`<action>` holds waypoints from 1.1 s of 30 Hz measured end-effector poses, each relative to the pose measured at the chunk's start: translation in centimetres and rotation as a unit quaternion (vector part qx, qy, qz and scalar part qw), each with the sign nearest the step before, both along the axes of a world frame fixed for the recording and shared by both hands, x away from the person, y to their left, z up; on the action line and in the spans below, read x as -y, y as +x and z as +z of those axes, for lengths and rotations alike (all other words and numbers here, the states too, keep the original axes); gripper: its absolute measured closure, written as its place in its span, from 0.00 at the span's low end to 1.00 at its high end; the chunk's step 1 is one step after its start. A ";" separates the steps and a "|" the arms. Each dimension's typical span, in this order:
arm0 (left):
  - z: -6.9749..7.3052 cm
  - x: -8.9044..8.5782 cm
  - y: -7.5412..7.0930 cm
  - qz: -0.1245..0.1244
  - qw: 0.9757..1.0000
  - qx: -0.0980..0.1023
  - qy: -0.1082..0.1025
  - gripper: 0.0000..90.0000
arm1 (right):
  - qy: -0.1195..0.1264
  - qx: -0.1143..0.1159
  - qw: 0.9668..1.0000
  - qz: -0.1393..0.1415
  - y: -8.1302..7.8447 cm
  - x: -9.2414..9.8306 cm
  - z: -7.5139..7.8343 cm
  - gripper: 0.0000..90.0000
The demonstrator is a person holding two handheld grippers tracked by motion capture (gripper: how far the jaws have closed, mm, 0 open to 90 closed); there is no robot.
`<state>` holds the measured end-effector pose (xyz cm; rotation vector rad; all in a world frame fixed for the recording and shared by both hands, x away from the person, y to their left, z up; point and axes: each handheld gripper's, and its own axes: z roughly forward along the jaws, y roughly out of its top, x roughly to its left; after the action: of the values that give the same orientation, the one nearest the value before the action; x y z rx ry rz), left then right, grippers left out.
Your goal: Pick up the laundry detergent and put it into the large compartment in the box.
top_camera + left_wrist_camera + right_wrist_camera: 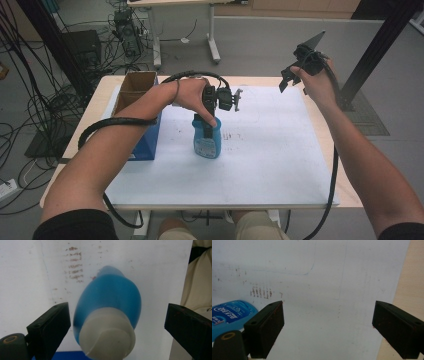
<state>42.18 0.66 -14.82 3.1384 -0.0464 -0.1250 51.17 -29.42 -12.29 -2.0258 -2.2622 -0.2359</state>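
**Blue bottle upright under your left gripper**

The blue bottle (207, 141) stands upright near the middle of the white sheet (270, 165) that covers the table (345, 192), its printed label facing you. In the left gripper view you look down on its pale cap (107, 336) and blue shoulder, a little blurred, sitting between the two black jaws. Those jaws stand wide apart, with white paper showing on either side of the bottle, so nothing is clamped.

In the high view your left gripper (206, 127) hangs directly over the bottle's top, your left hand (192, 94) wrapped around its handle and its black cable looping back along your forearm. Whether the jaw tips touch the bottle from that angle, you cannot tell.

Just to the left of the bottle stands a blue box (145, 137) with an open cardboard-brown top, resting on the left edge of the sheet.

Your right gripper (285, 82) is held up high over the far right corner of the table, well apart from the bottle, pointing down and to the left. In the right gripper view its jaws are spread wide over bare, smudged paper, with the bottle's label just visible at the lower left edge.
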 end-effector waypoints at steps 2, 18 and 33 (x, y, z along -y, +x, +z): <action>-0.2 0.0 0.0 0.000 1.000 0.000 -0.002 0.08 | 0.000 -0.001 1.000 0.001 0.1 0.0 -0.1 0.12; -1.6 0.1 -0.3 -0.001 1.000 0.007 -0.004 0.08 | 0.004 -0.004 1.000 0.001 0.1 0.2 -0.5 0.12; -1.9 0.0 -0.6 0.000 1.000 0.019 -0.006 0.08 | 0.004 -0.006 1.000 -0.002 0.1 0.7 -0.5 0.12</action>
<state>41.59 0.62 -16.68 3.1288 -0.0484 -0.0657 51.23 -30.08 -12.83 -2.0226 -2.2467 -0.2332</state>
